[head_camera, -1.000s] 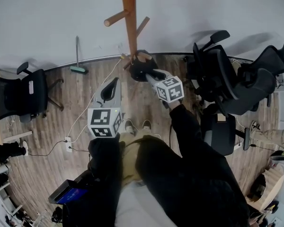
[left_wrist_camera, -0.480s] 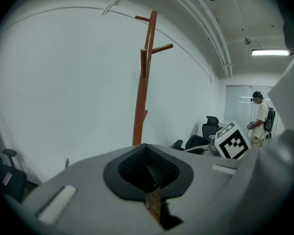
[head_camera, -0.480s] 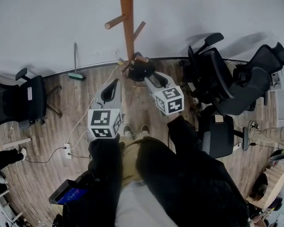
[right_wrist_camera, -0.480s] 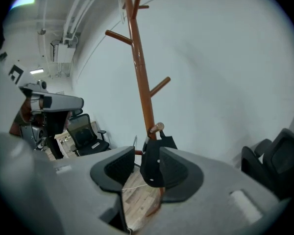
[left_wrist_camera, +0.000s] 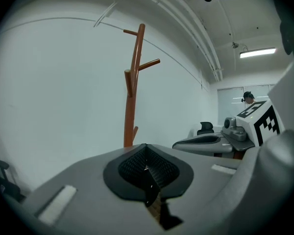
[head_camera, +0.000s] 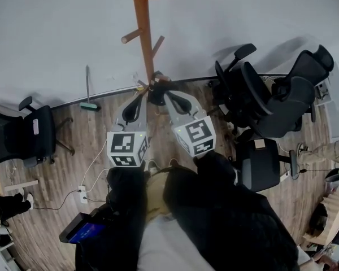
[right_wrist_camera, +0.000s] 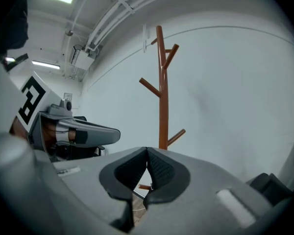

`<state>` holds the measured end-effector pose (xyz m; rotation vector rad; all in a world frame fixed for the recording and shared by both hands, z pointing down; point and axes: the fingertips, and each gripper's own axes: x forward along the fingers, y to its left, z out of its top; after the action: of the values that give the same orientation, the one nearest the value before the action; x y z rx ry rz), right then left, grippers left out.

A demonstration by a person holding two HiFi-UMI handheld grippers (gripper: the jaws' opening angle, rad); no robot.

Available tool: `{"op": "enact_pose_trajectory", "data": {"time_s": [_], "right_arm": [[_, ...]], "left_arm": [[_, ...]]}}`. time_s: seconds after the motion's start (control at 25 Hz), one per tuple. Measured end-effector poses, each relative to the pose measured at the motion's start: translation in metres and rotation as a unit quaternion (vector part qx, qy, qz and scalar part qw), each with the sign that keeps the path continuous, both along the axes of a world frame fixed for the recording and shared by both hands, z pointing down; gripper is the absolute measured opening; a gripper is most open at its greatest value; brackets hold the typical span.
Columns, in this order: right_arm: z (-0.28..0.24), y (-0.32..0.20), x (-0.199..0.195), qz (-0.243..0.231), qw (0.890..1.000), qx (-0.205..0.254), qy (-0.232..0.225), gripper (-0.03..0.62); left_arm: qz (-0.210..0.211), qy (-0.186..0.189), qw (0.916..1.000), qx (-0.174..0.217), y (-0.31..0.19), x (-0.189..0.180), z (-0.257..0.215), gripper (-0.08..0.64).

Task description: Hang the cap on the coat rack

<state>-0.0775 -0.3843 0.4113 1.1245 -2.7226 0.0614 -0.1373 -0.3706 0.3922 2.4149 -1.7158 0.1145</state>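
Observation:
The brown wooden coat rack [head_camera: 140, 33] stands against the white wall, with pegs sticking out at several heights. A dark cap [head_camera: 156, 95] sits low on the pole, seemingly hung on a low peg. My right gripper [head_camera: 168, 96] points at the cap from just beside it. Its jaws are shut with nothing between them. My left gripper [head_camera: 137, 98] hovers left of the cap, also shut and empty. The rack [left_wrist_camera: 134, 82] rises ahead in the left gripper view, and the rack [right_wrist_camera: 161, 87] shows in the right gripper view; the cap is hidden in both.
Black office chairs [head_camera: 260, 103] crowd the floor right of the rack. Another chair [head_camera: 22, 131] stands at the left. A broom [head_camera: 89, 89] leans on the wall, and a white cable and power strip [head_camera: 82, 192] lie on the wood floor.
My right gripper has drawn back from the cap toward the person, leaving the cap on the rack. The left gripper has hardly moved.

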Motion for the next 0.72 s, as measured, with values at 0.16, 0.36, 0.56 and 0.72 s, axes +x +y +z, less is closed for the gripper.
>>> {"op": "enact_pose_trajectory", "data": {"time_s": [0.16,0.36,0.56,0.72], "right_arm": [[-0.023,0.010,-0.006,0.002,1.000,0.028,-0.013,0.002],[-0.044,0.011,-0.009,0.010,0.998,0.049,-0.030,0.002],[-0.054,0.006,-0.003,0.027,0.997,0.056,-0.045,0.002],[-0.054,0.001,0.000,0.041,0.996,0.059,-0.047,0.000]], "left_arm": [[0.005,-0.003,0.9998,0.020,0.001,0.006,-0.013,-0.003],[0.007,-0.006,0.9994,0.035,-0.002,0.009,-0.024,-0.003],[0.010,-0.008,0.9990,0.042,-0.005,0.009,-0.030,-0.003],[0.013,-0.008,0.9988,0.047,-0.009,0.009,-0.033,-0.003]]}}
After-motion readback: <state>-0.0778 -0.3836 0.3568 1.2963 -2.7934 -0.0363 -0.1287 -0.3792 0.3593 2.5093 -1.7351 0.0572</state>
